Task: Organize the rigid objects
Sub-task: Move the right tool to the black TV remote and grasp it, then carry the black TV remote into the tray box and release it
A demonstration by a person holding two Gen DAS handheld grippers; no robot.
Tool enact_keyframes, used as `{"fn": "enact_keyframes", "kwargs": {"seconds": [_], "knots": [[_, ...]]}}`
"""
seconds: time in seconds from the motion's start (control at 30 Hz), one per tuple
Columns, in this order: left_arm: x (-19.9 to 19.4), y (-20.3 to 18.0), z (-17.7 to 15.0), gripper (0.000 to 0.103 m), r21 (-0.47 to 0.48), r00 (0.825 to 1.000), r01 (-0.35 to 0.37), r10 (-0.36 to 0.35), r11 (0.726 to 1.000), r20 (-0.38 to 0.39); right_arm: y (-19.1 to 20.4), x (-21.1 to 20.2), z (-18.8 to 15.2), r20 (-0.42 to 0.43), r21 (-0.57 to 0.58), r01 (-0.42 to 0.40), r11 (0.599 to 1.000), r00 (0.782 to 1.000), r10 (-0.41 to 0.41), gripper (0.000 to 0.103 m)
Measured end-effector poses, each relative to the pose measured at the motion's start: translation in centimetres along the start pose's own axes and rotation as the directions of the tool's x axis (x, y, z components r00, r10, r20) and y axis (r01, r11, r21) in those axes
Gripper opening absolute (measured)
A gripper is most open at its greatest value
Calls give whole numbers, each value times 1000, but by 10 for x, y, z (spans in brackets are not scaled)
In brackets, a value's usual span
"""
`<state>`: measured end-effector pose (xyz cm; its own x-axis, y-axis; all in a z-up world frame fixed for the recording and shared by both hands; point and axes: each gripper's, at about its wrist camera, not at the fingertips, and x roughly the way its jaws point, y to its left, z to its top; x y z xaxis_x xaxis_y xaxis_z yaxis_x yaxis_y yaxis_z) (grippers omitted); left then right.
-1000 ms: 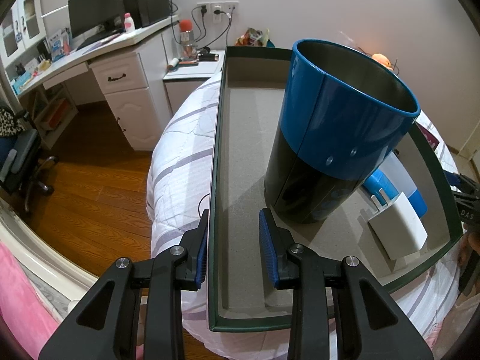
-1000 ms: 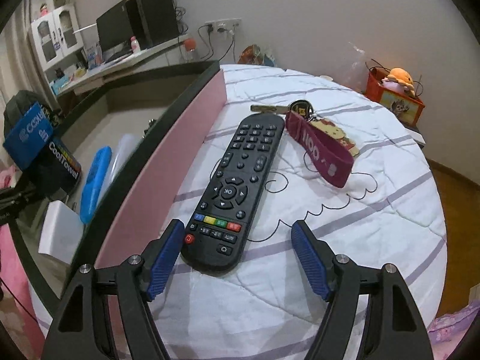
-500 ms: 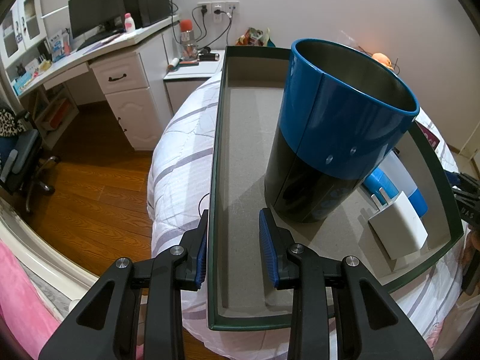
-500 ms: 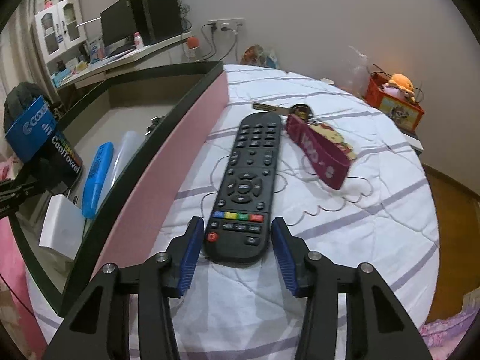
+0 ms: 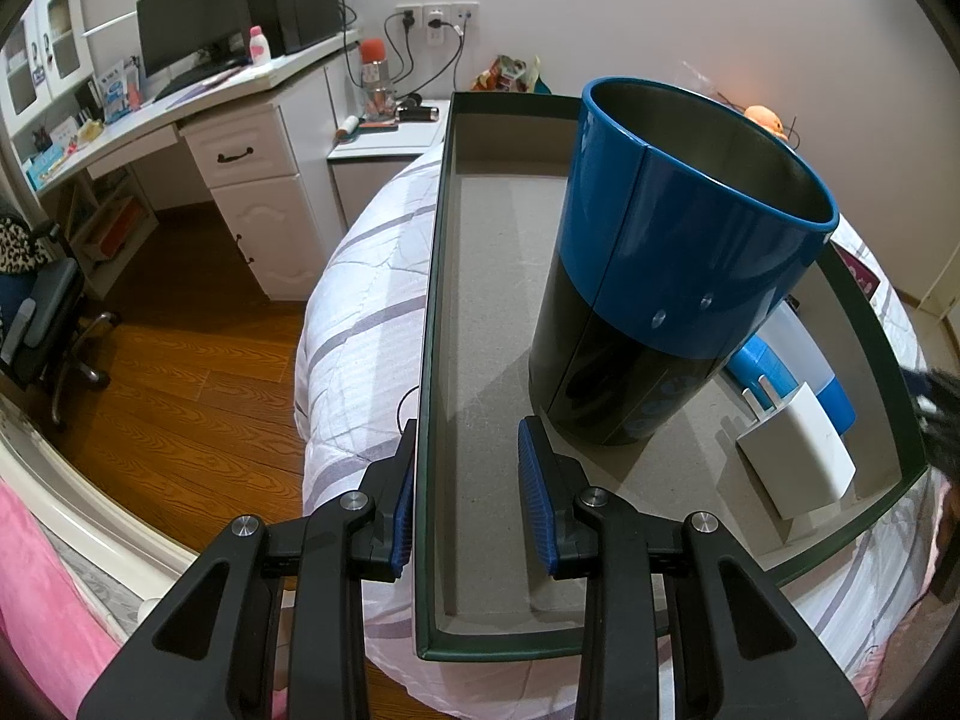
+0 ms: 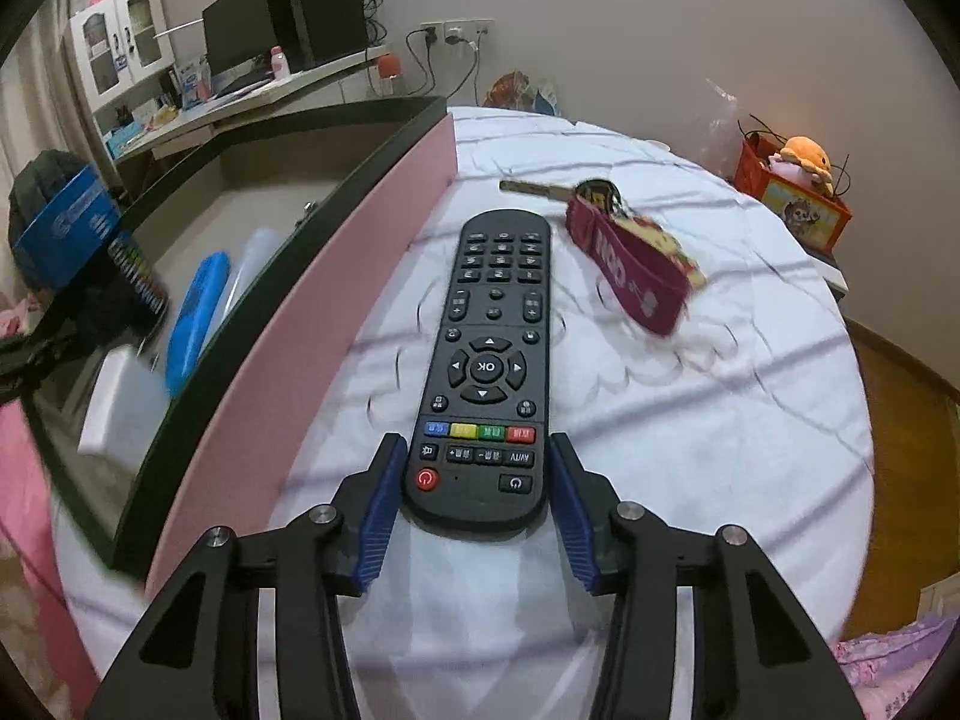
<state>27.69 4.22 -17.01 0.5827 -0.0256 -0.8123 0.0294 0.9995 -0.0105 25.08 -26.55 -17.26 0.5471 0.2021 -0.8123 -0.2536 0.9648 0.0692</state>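
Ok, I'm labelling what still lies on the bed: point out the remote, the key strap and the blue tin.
remote [image 6: 487, 367]: right wrist view, on its OK pad.
key strap [image 6: 636, 276]: right wrist view, mid magenta band.
blue tin [image 5: 654, 240]: left wrist view, blue upper wall.

A bedroom: plain white wall with power sockets, wooden floor, and a white corner desk carrying a dark monitor. A bed wears a white quilt with purple stripes.
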Motion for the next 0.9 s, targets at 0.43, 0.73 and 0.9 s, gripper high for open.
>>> {"fn": "enact_keyframes", "kwargs": {"seconds": [0.43, 0.73, 0.9], "knots": [[0, 1, 0, 30, 4, 1000, -1, 1, 1000, -2, -8, -19, -26, 40, 61, -40, 997, 999, 37, 53], [-1, -1, 1, 31, 4, 1000, 2, -2, 1000, -1, 1, 7, 5, 35, 22, 34, 999, 999, -34, 62], [-1, -2, 2, 31, 4, 1000, 2, -2, 1000, -2, 6, 16, 8, 31, -10, 76, 997, 997, -75, 56]]}}
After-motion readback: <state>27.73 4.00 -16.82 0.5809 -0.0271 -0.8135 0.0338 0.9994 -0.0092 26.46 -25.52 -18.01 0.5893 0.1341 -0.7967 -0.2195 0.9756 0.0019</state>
